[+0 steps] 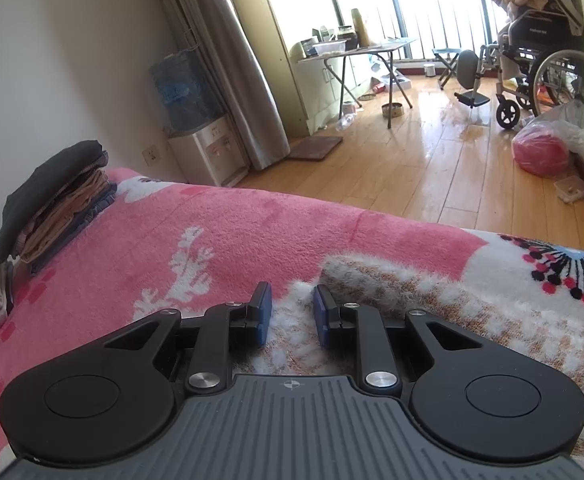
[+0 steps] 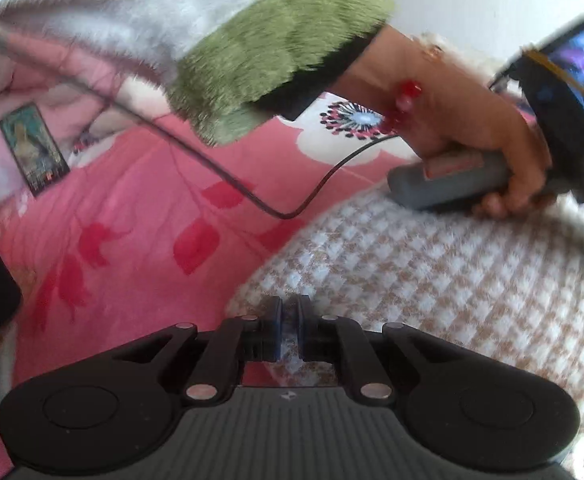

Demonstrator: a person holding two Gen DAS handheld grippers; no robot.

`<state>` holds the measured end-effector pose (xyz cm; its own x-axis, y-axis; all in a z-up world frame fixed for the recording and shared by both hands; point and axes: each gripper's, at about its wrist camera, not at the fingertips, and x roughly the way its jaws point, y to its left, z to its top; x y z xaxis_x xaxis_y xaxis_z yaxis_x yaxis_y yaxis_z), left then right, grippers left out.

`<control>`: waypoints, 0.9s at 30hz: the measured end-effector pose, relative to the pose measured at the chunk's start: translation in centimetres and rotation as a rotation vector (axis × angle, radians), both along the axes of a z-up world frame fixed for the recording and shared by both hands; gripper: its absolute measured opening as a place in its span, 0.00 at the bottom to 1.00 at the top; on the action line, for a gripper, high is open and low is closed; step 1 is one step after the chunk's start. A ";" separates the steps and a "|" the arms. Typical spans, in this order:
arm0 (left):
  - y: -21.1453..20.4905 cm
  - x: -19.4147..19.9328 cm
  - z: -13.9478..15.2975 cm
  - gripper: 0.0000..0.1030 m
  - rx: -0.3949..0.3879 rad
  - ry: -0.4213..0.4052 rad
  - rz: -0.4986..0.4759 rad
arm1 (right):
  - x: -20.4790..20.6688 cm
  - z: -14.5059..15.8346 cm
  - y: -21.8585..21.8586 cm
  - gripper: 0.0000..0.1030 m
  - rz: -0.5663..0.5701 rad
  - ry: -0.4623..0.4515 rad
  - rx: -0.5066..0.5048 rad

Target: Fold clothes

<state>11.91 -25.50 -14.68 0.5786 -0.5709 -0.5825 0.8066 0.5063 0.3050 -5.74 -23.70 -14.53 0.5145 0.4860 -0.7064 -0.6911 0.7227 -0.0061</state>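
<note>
A fuzzy tan-and-white houndstooth garment (image 1: 431, 312) lies on the pink flowered blanket (image 1: 212, 232). My left gripper (image 1: 292, 314) is open, its blue pads (image 1: 263, 320) straddling the garment's near edge, low over it. In the right wrist view the same garment (image 2: 431, 280) spreads to the right. My right gripper (image 2: 290, 330) is nearly shut, pinching the garment's edge between its pads. The person's left hand (image 2: 471, 120) with a green fuzzy cuff holds the other gripper's handle (image 2: 447, 184) over the garment's far side.
A stack of folded clothes (image 1: 56, 200) sits at the bed's far left corner. Beyond the bed edge are a water dispenser (image 1: 204, 148), wooden floor, folding table (image 1: 363, 60) and wheelchair (image 1: 531, 64). A cable (image 2: 252, 196) and a phone (image 2: 34, 148) lie on the blanket.
</note>
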 end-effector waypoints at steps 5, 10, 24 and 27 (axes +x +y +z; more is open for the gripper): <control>0.9 0.4 2.8 0.29 -0.050 0.004 0.021 | -2.5 2.4 -0.2 0.09 -0.063 -0.058 -0.050; 7.9 0.8 9.9 0.44 -0.255 0.049 0.138 | -3.6 6.5 -3.5 0.11 -0.244 -0.108 0.055; 15.5 -13.9 0.8 0.37 -0.032 -0.105 -0.040 | 3.9 1.5 -8.3 0.08 -0.596 -0.124 -0.142; 15.5 -13.7 0.9 0.35 -0.059 -0.076 -0.006 | 4.7 2.9 -6.7 0.09 -0.603 -0.118 -0.220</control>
<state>-1.74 -9.96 -13.80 0.6161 -0.6067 -0.5023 0.7855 0.5203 0.3351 -1.05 -30.38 -11.66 0.7321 -0.0617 -0.6784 -0.1501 0.9568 -0.2490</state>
